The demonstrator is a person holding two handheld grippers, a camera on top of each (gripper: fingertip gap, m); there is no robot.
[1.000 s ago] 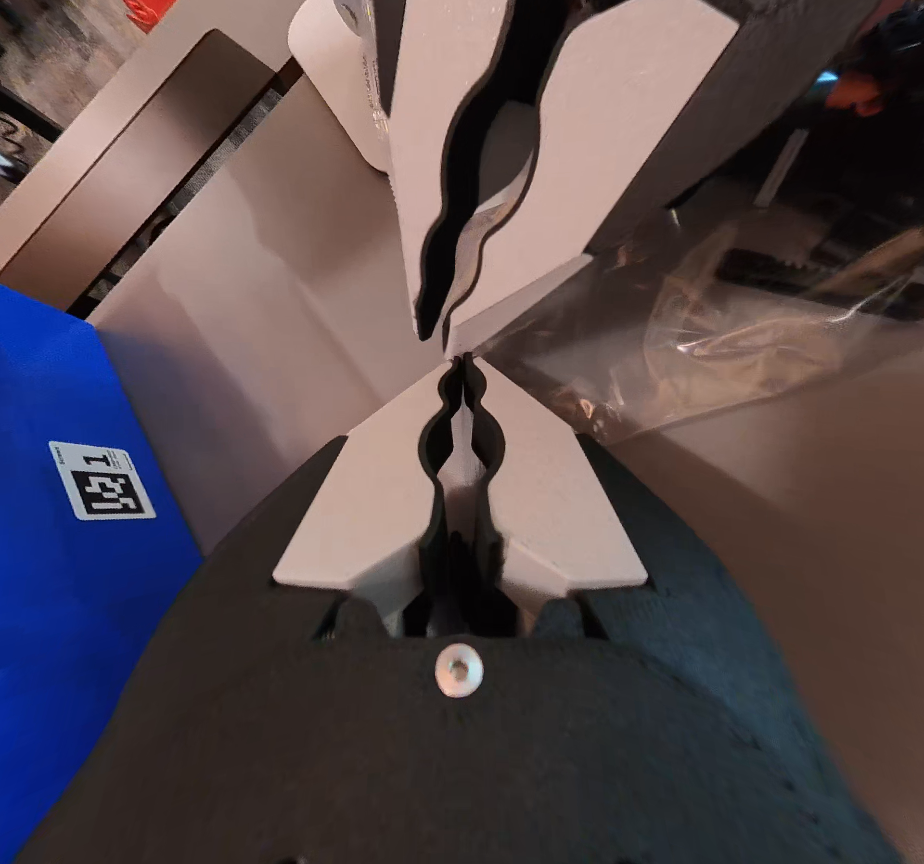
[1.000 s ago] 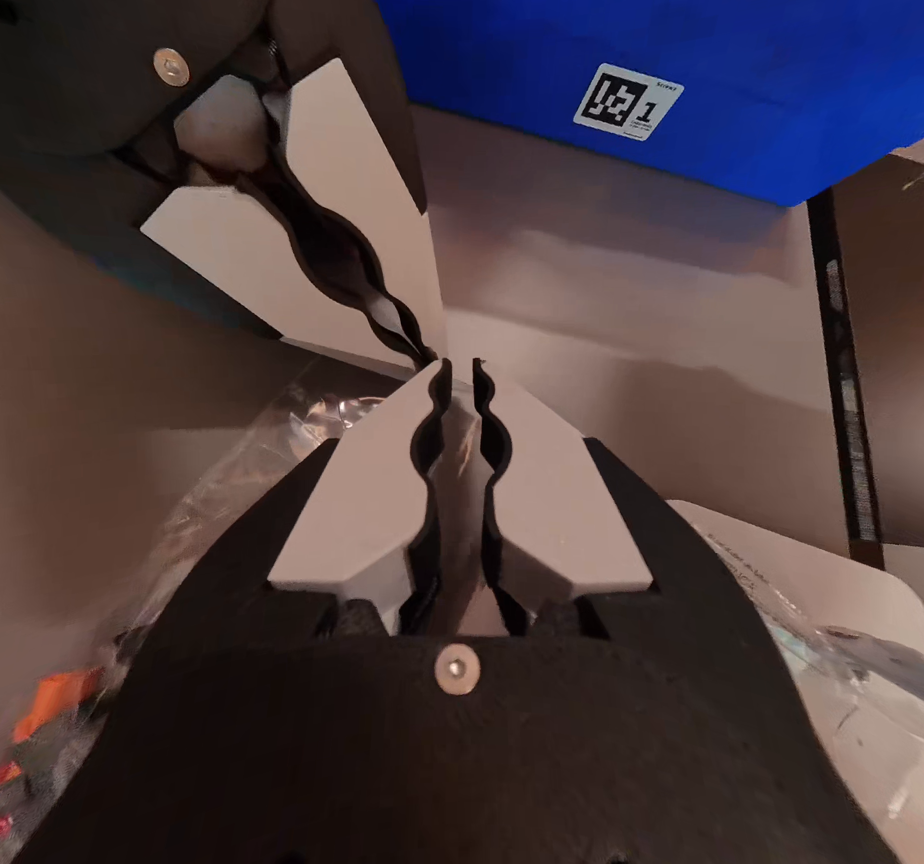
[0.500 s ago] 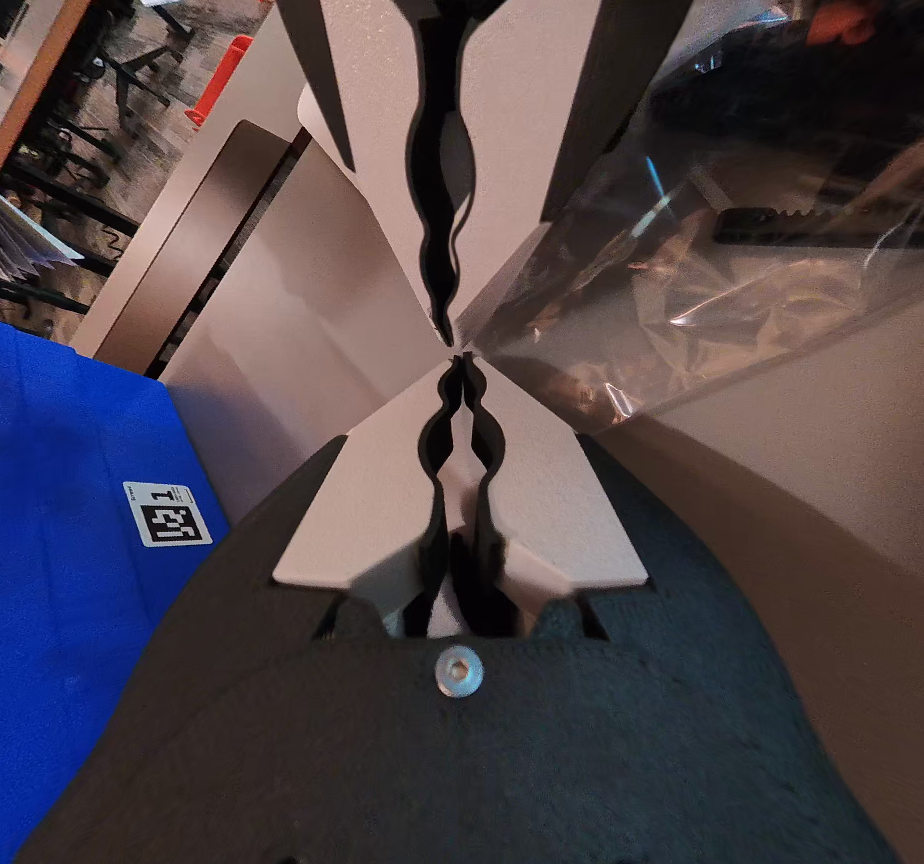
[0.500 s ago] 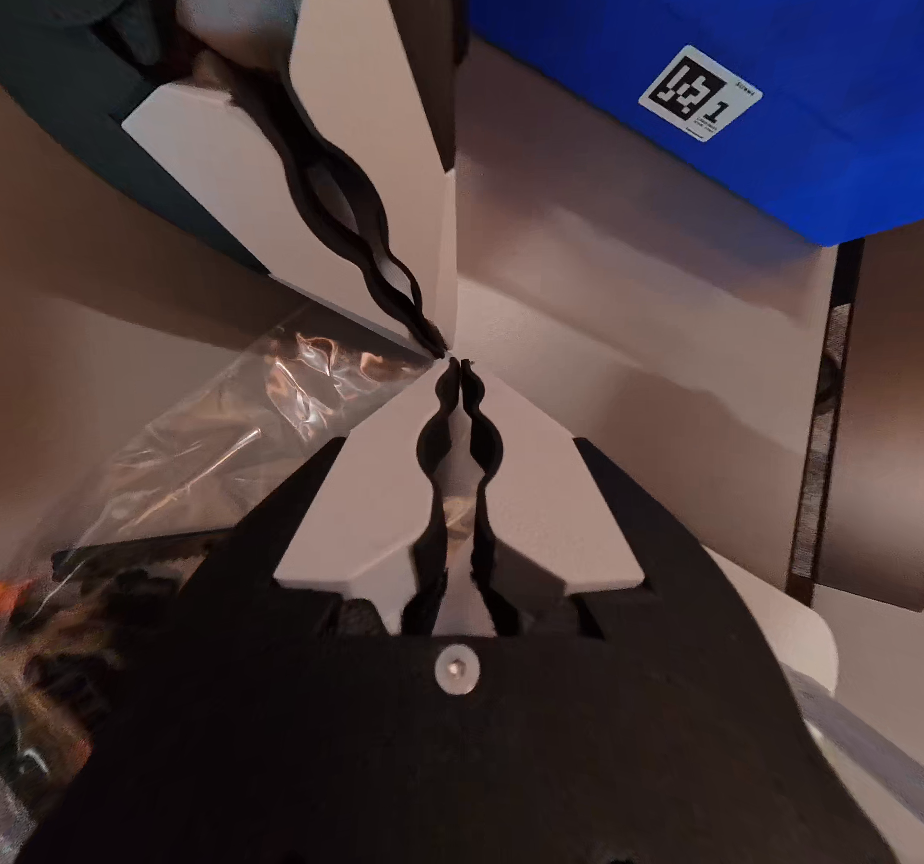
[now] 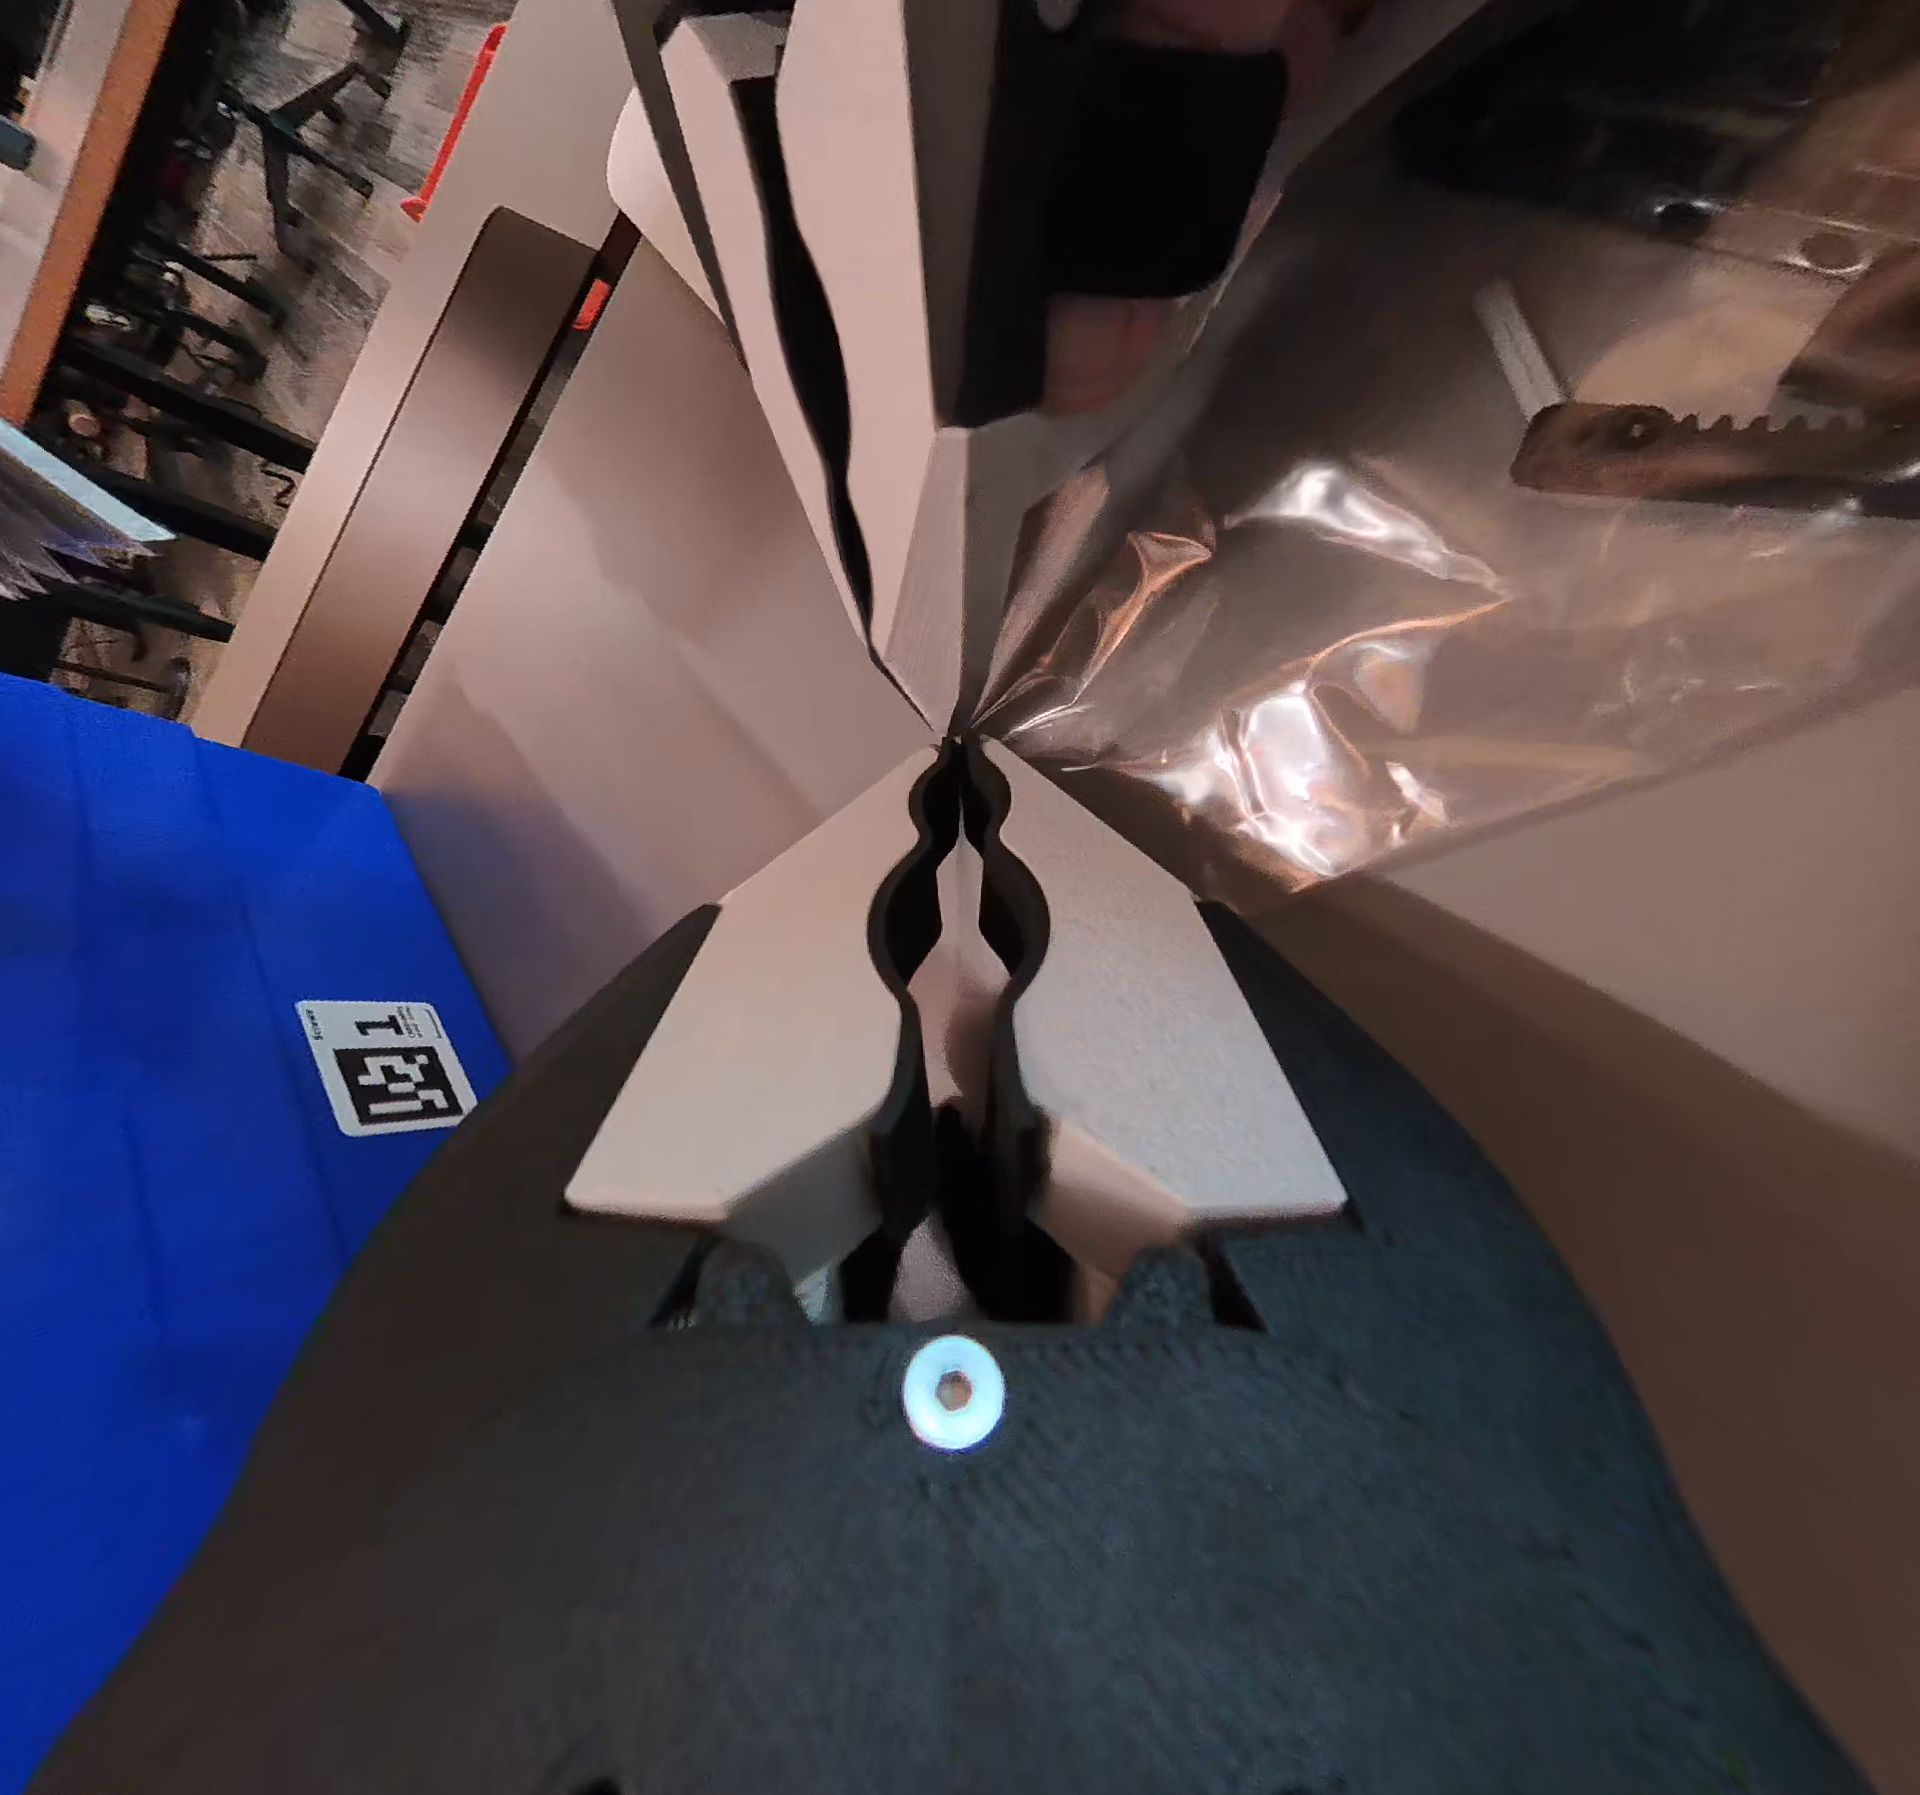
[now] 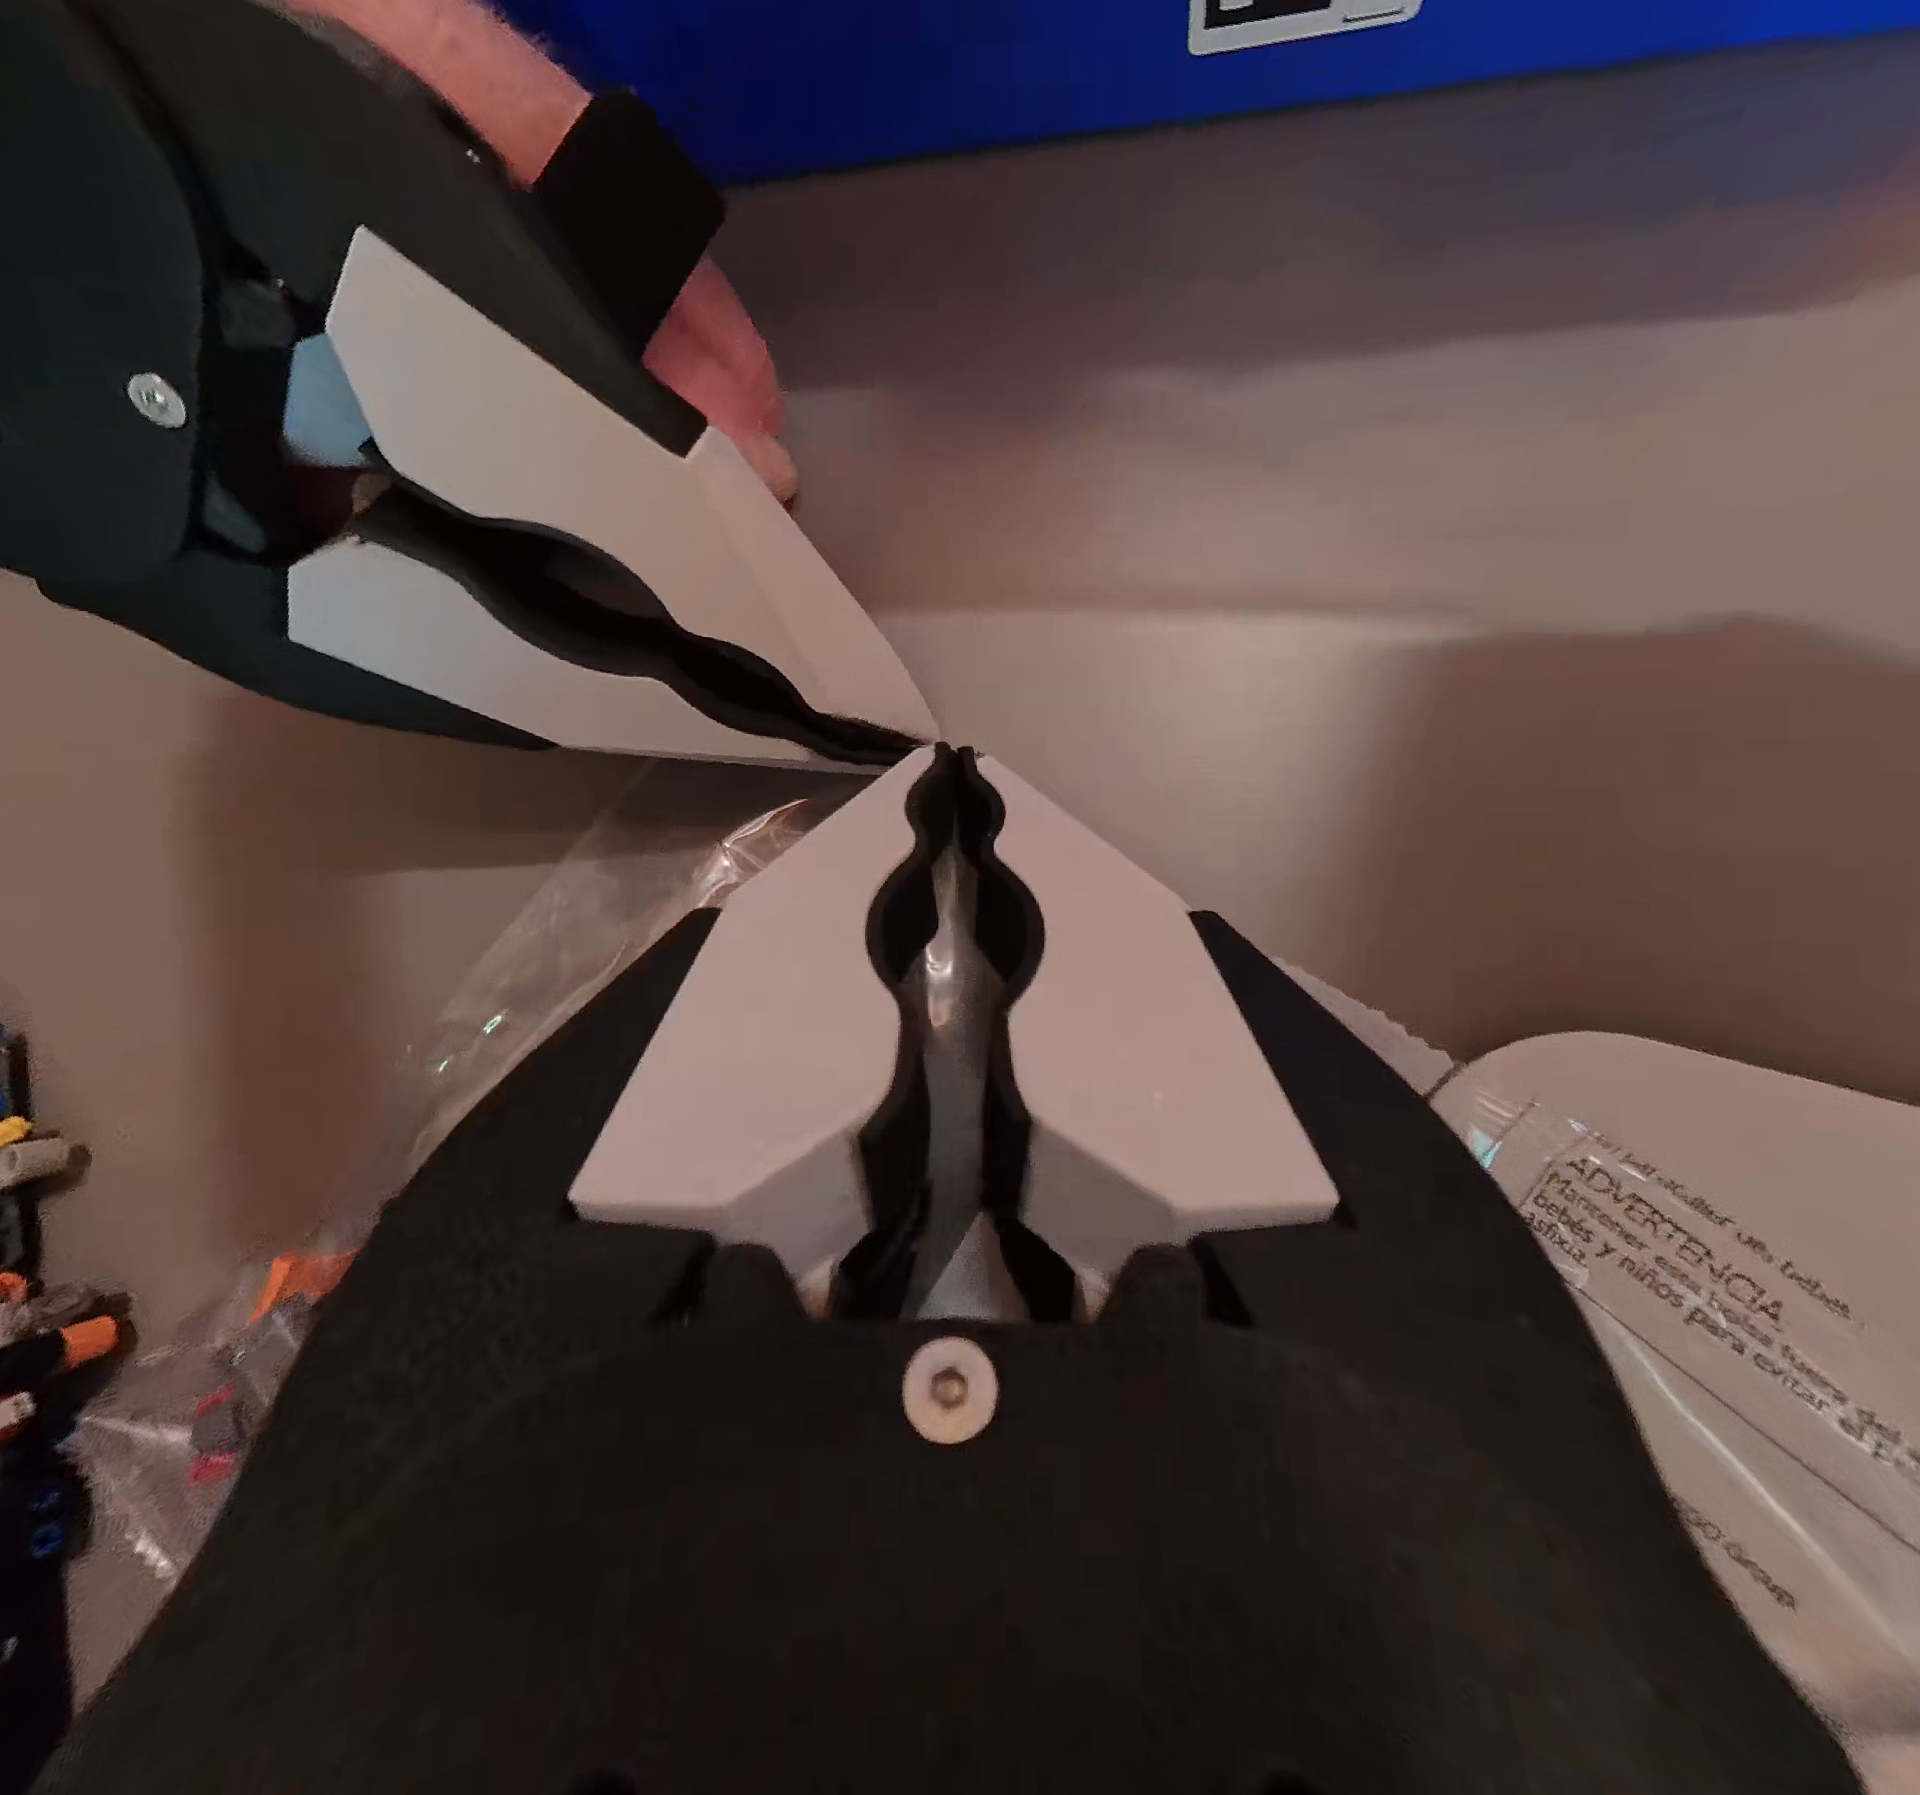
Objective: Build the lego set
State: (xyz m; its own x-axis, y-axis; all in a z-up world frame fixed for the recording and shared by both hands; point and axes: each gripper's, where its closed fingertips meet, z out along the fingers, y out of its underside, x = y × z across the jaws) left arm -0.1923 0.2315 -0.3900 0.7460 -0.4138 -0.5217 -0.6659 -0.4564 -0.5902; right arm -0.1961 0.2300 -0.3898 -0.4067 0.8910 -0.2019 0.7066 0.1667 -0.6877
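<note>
A clear plastic bag (image 5: 1299,623) of lego parts hangs to the right in the left wrist view, with a black toothed piece (image 5: 1714,446) inside. My left gripper (image 5: 956,756) is shut on the bag's corner. My right gripper (image 5: 920,706) comes in from the top, tip to tip with it. In the right wrist view my right gripper (image 6: 956,758) is shut on the same corner, and plastic (image 6: 940,976) shows between its fingers. The left gripper (image 6: 904,739) reaches in from the upper left, held by a hand (image 6: 717,363). The bag (image 6: 582,945) trails down to the left with loose parts (image 6: 73,1330).
A blue box (image 5: 156,1018) with a square marker sticker stands left of the left gripper; it also shows at the top of the right wrist view (image 6: 883,0). A white printed bag (image 6: 1714,1330) lies at the right. The beige table (image 6: 1351,498) runs under both grippers. Only a small space, under 4 cm, lies between the two pairs of fingers.
The right gripper has closed fully on the bag corner. Both grippers have turned against each other with their tips together, and the bag has crumpled and pulled taut near the tips.
</note>
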